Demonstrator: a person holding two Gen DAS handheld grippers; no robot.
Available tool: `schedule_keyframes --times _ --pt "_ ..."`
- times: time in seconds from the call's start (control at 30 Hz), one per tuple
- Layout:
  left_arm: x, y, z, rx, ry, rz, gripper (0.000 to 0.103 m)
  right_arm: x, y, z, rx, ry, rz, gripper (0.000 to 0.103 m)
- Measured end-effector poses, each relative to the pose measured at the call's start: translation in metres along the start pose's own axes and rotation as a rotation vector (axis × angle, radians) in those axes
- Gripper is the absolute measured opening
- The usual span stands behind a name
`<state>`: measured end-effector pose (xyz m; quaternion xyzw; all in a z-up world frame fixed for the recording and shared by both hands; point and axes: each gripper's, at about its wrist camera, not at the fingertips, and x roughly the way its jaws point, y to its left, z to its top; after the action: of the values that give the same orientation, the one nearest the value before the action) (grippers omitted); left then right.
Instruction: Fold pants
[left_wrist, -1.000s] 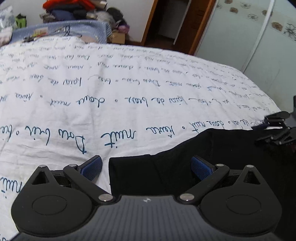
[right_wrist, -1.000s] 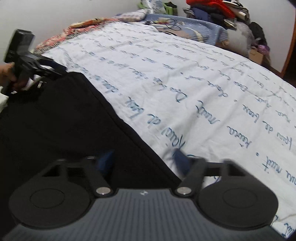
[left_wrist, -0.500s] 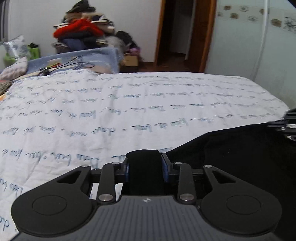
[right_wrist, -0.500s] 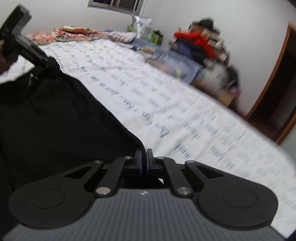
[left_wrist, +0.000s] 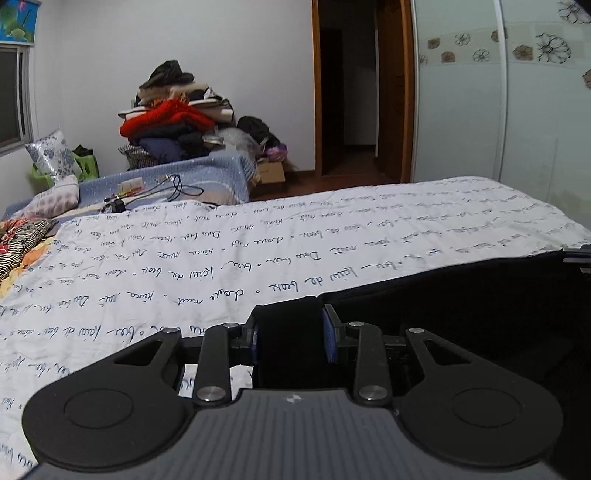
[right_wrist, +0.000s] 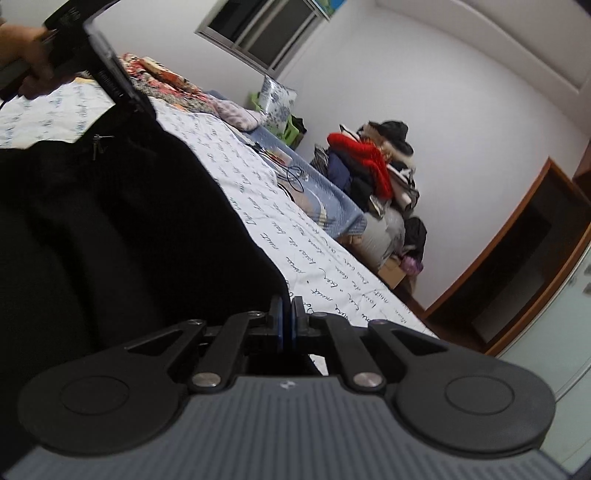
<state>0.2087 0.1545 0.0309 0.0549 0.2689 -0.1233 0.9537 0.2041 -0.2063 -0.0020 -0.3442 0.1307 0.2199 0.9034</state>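
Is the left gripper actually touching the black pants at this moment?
Touching. The left wrist view shows the left gripper closed on a bunched fold of the black pants, blue pads pressed against the fabric on both sides.

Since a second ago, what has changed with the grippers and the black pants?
Both grippers closed on the black fabric pants: the left gripper now clamps a thick bunched edge, the right gripper pinches a thin edge. Both then rose and tilted up, lifting the held edge off the bed. The white script-printed bedsheet stayed as it was.
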Motion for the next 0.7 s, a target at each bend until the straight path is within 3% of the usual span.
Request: schedule_keyframes --times 0.37,0.7 --pt "-0.055 -0.002 -0.05 -0.082 -0.015 -0.033 0.031 -0.07 0.039 -0.006 -0.054 -0.055 0.009 0.003" --pt "-0.096 -0.017 -0.088 -0.098 -0.062 0.005 0.031 -0.107 0.072 -0.019 -0.051 -0.035 0.061 0.003"
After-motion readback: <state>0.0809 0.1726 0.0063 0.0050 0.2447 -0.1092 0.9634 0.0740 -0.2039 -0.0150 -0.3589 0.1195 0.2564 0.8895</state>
